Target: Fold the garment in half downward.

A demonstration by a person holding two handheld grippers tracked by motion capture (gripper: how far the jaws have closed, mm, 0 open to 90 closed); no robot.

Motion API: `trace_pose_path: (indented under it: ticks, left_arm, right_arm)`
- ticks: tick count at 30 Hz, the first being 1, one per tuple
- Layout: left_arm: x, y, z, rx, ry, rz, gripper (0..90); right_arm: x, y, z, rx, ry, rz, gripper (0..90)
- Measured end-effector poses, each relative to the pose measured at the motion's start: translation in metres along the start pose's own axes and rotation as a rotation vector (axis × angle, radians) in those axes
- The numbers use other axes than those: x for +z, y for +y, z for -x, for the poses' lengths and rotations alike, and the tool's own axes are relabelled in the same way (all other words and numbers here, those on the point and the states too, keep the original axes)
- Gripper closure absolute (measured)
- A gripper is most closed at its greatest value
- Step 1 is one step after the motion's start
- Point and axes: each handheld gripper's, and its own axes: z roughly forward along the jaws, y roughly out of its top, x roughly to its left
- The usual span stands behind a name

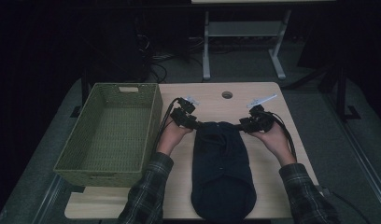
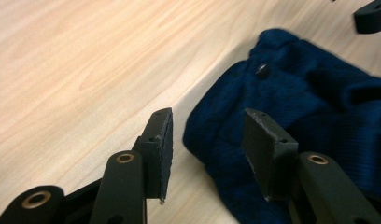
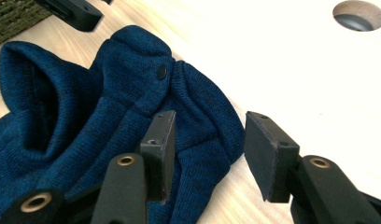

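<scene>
The dark blue knitted garment (image 1: pixel 220 170) lies flat at centre frame, unfolded; the green woven basket (image 1: pixel 151 123) at left holds nothing. Left gripper (image 1: pixel 192 122) and right gripper (image 1: pixel 244 125) straddle its top corners, jaws half-wide, not yet pinching, so grasping and everything after remains.

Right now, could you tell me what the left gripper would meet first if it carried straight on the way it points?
Probably the dark blue knit garment: its edge already lies between the open left gripper.

Both grippers (image 1: pixel 198 123) (image 1: pixel 239 126) low, jaws apart
</scene>
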Motion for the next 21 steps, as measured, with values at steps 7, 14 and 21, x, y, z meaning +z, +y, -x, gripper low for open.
trace_pose_path:
  ticks: [7, 14, 21]
  left_arm:
    - [0.022, -0.005, -0.007, -0.027, 0.01, -0.027, 52.3]
    - [0.037, -0.011, -0.012, -0.01, 0.018, -0.062, 52.2]
    - [0.039, -0.012, -0.014, -0.002, -0.005, -0.071, 54.1]
  right_arm:
    - [0.011, 0.006, 0.009, -0.001, -0.014, -0.017, 52.0]
    - [0.031, 0.0, 0.021, 0.038, -0.025, -0.035, 52.3]
    - [0.046, -0.008, 0.03, 0.067, 0.007, -0.071, 53.7]
